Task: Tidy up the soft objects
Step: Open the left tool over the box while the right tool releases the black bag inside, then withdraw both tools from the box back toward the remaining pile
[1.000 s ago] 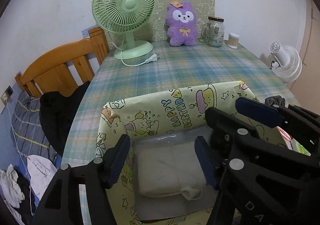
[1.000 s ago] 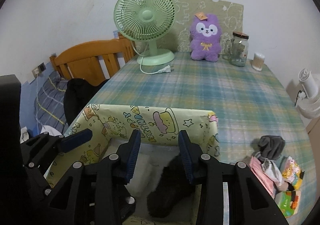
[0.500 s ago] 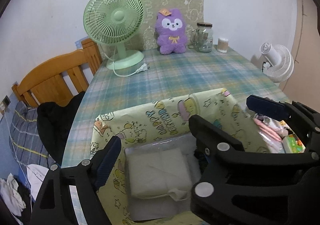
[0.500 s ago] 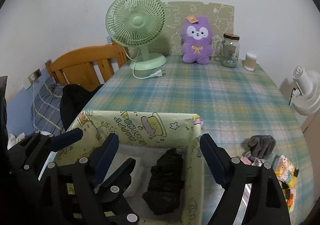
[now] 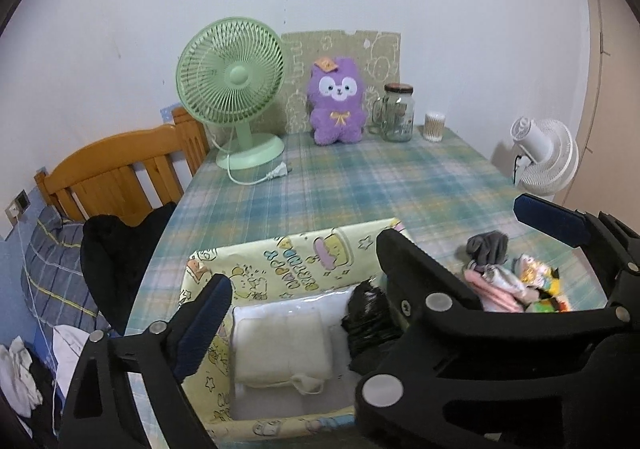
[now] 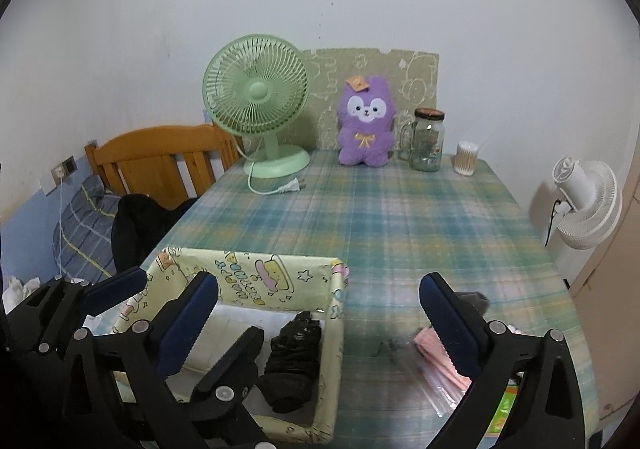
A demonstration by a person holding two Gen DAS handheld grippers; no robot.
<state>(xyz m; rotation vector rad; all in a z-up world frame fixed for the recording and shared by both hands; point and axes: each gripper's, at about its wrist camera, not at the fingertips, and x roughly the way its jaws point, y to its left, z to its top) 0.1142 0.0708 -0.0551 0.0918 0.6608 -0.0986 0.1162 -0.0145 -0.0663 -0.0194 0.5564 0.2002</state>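
Jaws of both grippers have just been opening, and nothing is seen between either pair now. The right gripper [image 6: 316,313], a second ago nearly closed over a black bundle, is now spread wide at the bottom of its view. The black bundle [image 6: 292,361] is left lying inside the yellow cartoon-print box [image 6: 280,277], at lower centre. The left gripper [image 5: 296,289] is likewise spread, above a folded cream cloth [image 5: 280,345] resting in the same box, beside the bundle.

Both deposits appear finished, so two soft items are judged sorted.

More soft things remain outside the box: a grey sock [image 5: 488,247] and a pile of pink cloth [image 5: 496,285], at the lower right of the left view, on the plaid table [image 6: 400,217].

At the far end, a green fan [image 6: 258,105], a purple plush toy [image 6: 364,121] and a glass jar [image 6: 428,139] are well apart from the work. The box's right wall stands between the grippers and the pile.
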